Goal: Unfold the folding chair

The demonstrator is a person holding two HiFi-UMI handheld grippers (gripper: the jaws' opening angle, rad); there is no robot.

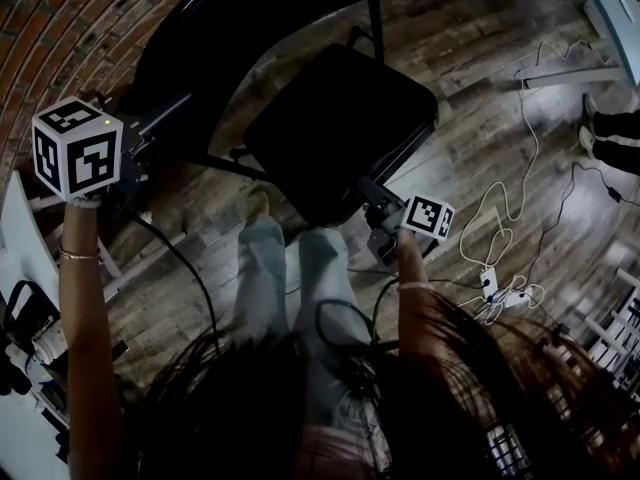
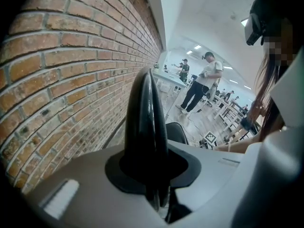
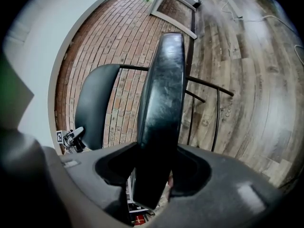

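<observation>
Currently my left gripper, at nine o'clock, is clamped on the backrest of the folding chair; my right gripper, at five o'clock, grips the seat edge.

one folding chair; two grippers, left gripper and right gripper, one marker cube on each; one brick wall beyond the left gripper.

Left gripper and right gripper clamped
</observation>
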